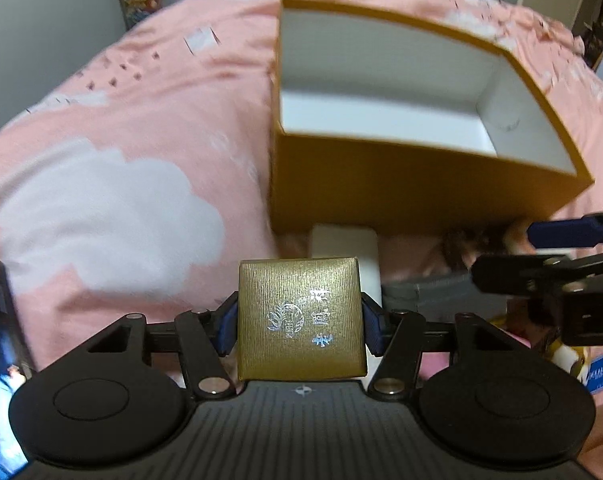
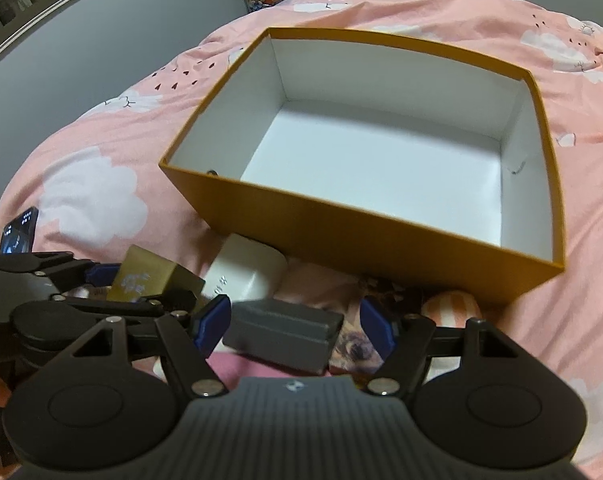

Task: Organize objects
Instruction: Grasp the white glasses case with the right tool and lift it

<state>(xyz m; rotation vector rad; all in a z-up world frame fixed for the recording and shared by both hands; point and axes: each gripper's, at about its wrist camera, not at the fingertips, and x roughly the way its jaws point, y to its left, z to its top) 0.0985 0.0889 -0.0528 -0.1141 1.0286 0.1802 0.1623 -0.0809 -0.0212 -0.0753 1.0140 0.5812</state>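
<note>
I am holding the small square gold box with silver foil lettering in my left claw, the blue pads pressing on its two opposite sides, so that claw is clenched on it. The landmark for everything here is the big open orange cardboard box with the white inside, sitting on the pink bed cover with white clouds; it looks empty, and the gold box is hanging just short of its near wall, on the near-left side. To do this step well, I am thinking the gold box needs lifting clear above the orange rim before travelling forward, since brushing that wall could shove the whole box across the soft cover. I would set it into a corner, flat, leaving room for the rest. My right claw is standing released, nothing between its pads, hovering over the flat grey rectangular case that lies just in front of the orange box's near wall, beside a white rounded box. I am keeping the two claws apart, as they sit close together in front of that wall.
</note>
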